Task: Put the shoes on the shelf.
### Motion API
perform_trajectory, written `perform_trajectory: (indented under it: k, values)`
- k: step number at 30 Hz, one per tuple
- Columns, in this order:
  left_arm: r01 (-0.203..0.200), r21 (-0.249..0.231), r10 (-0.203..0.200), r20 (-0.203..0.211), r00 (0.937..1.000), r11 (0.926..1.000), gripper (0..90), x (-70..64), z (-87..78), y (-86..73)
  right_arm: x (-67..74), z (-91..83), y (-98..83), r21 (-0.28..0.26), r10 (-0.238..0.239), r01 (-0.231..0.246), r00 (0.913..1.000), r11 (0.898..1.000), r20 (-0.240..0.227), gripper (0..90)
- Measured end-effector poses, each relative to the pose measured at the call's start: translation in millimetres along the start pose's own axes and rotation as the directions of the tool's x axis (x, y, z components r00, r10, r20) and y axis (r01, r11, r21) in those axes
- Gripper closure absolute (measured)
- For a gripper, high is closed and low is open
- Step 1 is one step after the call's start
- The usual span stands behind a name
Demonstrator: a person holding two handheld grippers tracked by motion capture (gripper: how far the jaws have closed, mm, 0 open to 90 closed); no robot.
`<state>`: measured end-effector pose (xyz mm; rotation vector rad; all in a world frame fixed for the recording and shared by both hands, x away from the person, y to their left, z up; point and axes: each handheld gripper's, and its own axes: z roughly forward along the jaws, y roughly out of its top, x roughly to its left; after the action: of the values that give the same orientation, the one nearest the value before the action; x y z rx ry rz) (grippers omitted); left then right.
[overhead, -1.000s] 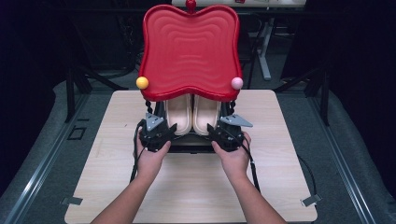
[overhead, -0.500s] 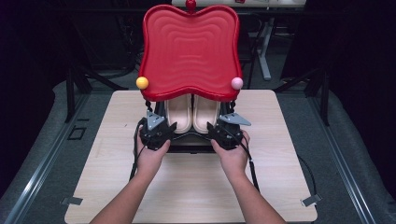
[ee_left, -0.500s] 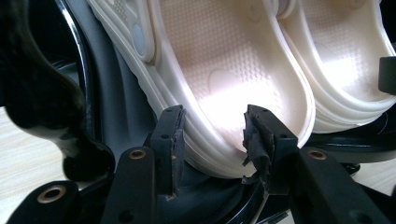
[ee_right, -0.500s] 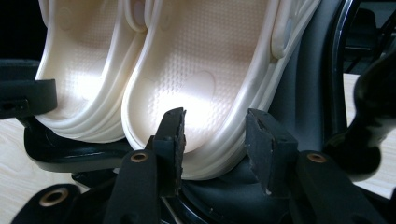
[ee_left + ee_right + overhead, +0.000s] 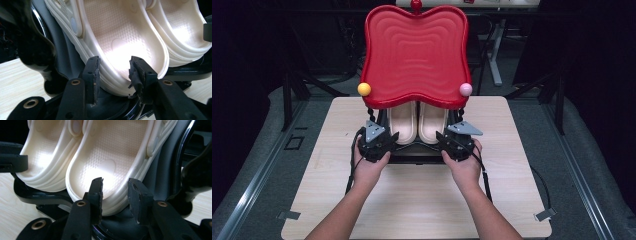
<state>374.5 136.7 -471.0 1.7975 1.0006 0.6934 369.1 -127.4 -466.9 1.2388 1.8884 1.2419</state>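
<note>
Jaws on both grippers have just been closing, each straddling a clog's heel rim without pinching yet: left gripper (image 5: pixel 113 72) on the left cream clog (image 5: pixel 117 42), right gripper (image 5: pixel 115 192) on the right cream clog (image 5: pixel 110 162). Both clogs sit on the black rack (image 5: pixel 414 156) under its red shelf (image 5: pixel 415 55). I judge them light, springy foam; the heel rim suits gripping.

Each black gripper (image 5: pixel 388 141) is fitted with brass-ringed screw holes, worn black pads (image 5: pixel 93 75), and a grey triangular plate (image 5: pixel 465 128).
</note>
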Motion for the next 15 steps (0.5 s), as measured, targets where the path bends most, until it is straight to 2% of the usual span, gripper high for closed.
perform_trajectory:
  k: [3,5,7,10,15]
  values:
    - [0.009,-0.001,-0.009,-0.008,0.9999,1.0000,61.4,-0.2,0.7,0.7,1.1,0.4,1.5,0.009,0.001,-0.001,1.0000,1.000,0.009,64.3]
    - [-0.009,0.004,0.009,-0.028,0.9996,1.0000,62.4,-3.4,1.0,1.5,2.7,0.7,2.0,0.013,-0.002,0.002,0.9998,1.000,0.018,64.3]
    - [-0.021,0.004,0.021,-0.021,0.9996,0.9998,62.5,-2.5,0.3,1.3,4.2,0.9,1.6,0.008,-0.007,0.007,0.9996,1.000,0.027,64.1]
    - [-0.002,-0.001,0.002,0.003,1.0000,1.0000,62.6,1.7,-0.5,0.6,3.3,0.4,1.7,0.011,0.002,-0.002,0.9998,1.000,0.022,62.6]
    - [0.014,-0.003,-0.014,-0.008,0.9999,0.9999,62.1,0.2,-0.2,0.9,4.3,1.2,1.4,0.009,0.015,-0.016,0.9997,1.000,0.019,59.7]
